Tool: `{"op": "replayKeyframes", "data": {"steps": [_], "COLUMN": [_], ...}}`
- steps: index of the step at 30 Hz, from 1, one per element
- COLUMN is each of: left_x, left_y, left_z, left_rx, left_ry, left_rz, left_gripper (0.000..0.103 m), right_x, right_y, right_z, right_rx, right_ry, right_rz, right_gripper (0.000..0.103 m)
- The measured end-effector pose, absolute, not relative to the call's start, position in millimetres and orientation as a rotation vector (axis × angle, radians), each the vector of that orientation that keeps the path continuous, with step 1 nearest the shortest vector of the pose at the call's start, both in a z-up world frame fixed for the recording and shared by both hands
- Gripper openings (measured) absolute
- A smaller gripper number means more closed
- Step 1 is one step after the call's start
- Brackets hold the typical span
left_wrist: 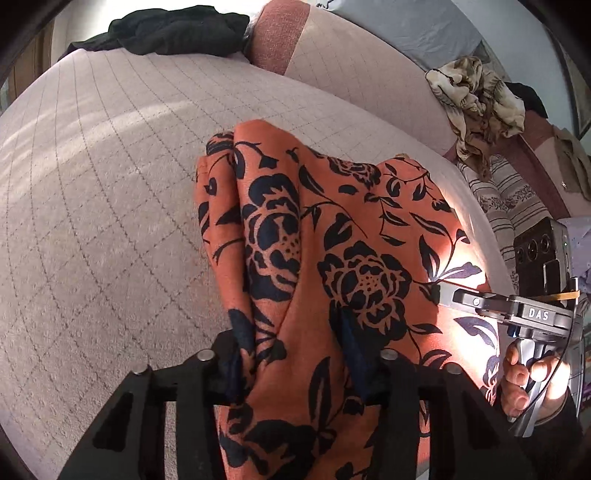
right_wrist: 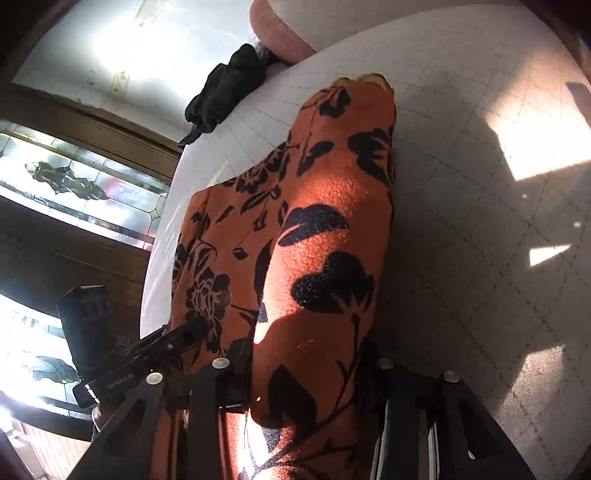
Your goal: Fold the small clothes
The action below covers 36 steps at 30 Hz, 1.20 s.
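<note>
The left hand-held gripper (left_wrist: 295,373) points steeply down, its jaws clamped on gathered cloth. The right hand-held gripper (right_wrist: 306,380) tilts down too, jaws likewise pinching cloth. A hand (left_wrist: 532,384) wraps the right one's grey handle, fingers curled.

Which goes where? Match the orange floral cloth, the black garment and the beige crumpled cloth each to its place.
1 orange floral cloth
2 black garment
3 beige crumpled cloth

A heaped at the far left edge of the quilted surface
B piled far right, off that surface
C pinched in the left tongs and the right tongs

Pairs: 1-C, 2-A, 3-B
</note>
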State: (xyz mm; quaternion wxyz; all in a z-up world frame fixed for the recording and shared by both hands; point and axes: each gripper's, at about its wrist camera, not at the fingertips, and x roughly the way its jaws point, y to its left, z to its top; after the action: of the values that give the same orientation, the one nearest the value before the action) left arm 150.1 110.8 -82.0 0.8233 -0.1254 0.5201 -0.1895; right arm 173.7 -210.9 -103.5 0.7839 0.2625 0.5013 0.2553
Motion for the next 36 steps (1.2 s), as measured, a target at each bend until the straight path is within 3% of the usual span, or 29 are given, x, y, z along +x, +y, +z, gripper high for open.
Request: {"op": "replayKeyframes", "data": {"steps": [7, 11, 12, 14, 16, 21, 24, 28, 30, 33, 36], "left_x": [166, 196, 206, 221, 218, 195, 181, 183, 179, 166, 142], "left_y": [41, -11, -21, -28, -18, 1, 3, -19, -11, -4, -8], "left_z": [-24, -35, -49, -86, -94, -50, -35, -85, -91, -63, -35], "left_rx": [-0.249, -0.234, -0.212, -0.169, -0.226, -0.204, -0.203, -0.074, -0.175, -0.146, -0.060], "left_ry": [0.936, 0.948, 0.978, 1.093, 1.082, 1.002, 0.953, 1.103, 1.111, 1.053, 0.970], "left_rz": [-0.473, -0.470, -0.446, -0.394, -0.374, -0.323, -0.345, -0.286, -0.284, -0.224, -0.169], "left_gripper": [0.033, 0.036, 0.042, 0.043, 0.063, 0.064, 0.069, 0.073, 0.073, 0.075, 0.084], "right_x": [176, 199, 208, 221, 222, 187, 188, 222, 229, 202, 166], "right_y": [-264, -323, -334, -353, -367, -375, -362, -342, -340, -333, -318], "right_z": [-34, -36, -46, -77, -105, -69, -38, -66, -92, -59, -21], "right_rx": [0.472, 0.536, 0.560, 0.569, 0.562, 0.554, 0.583, 0.677, 0.733, 0.681, 0.541], "right_ry": [0.896, 0.880, 0.901, 0.975, 1.046, 0.854, 0.767, 0.874, 0.954, 0.887, 0.820], "right_rz": [0.550, 0.530, 0.527, 0.452, 0.292, 0.285, 0.386, 0.467, 0.394, 0.359, 0.289], "right_gripper": [0.035, 0.036, 0.038, 0.048, 0.054, 0.060, 0.077, 0.082, 0.081, 0.081, 0.084]}}
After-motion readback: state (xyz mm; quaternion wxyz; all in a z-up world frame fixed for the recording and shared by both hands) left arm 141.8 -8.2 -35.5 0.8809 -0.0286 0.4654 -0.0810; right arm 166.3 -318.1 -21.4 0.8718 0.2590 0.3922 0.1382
